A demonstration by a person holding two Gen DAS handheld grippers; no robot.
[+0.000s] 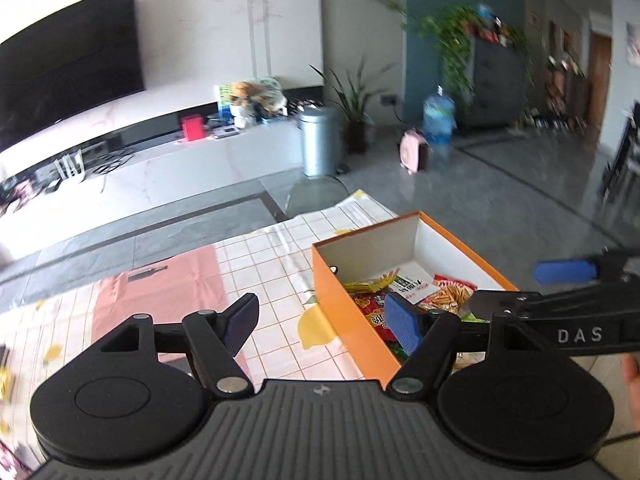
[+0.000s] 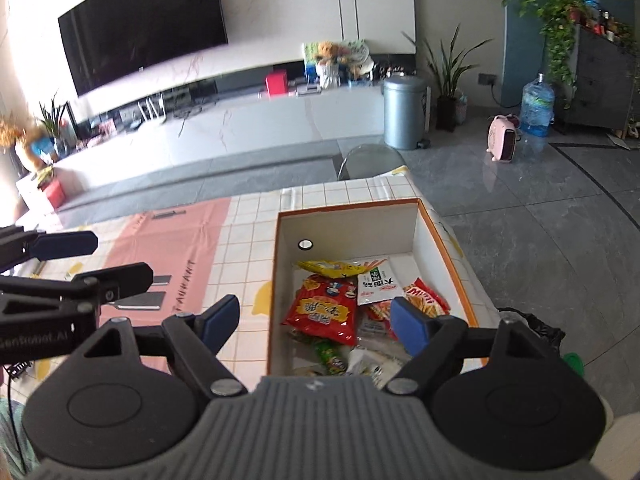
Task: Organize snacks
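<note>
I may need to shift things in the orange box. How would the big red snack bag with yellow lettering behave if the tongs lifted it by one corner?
The big red snack bag looks puffed with air, so probably light for its size. Its glossy, crinkled film suggests it would flop and could slip. The contents are likely brittle, so a hard squeeze may crush them.

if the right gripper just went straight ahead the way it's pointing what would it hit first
Probably the snacks in the orange box. The right gripper, jaws open and empty, points over the box's near end, with the red snack bag in line between its fingers. Depth is unclear, so it might pass above the bag.
</note>
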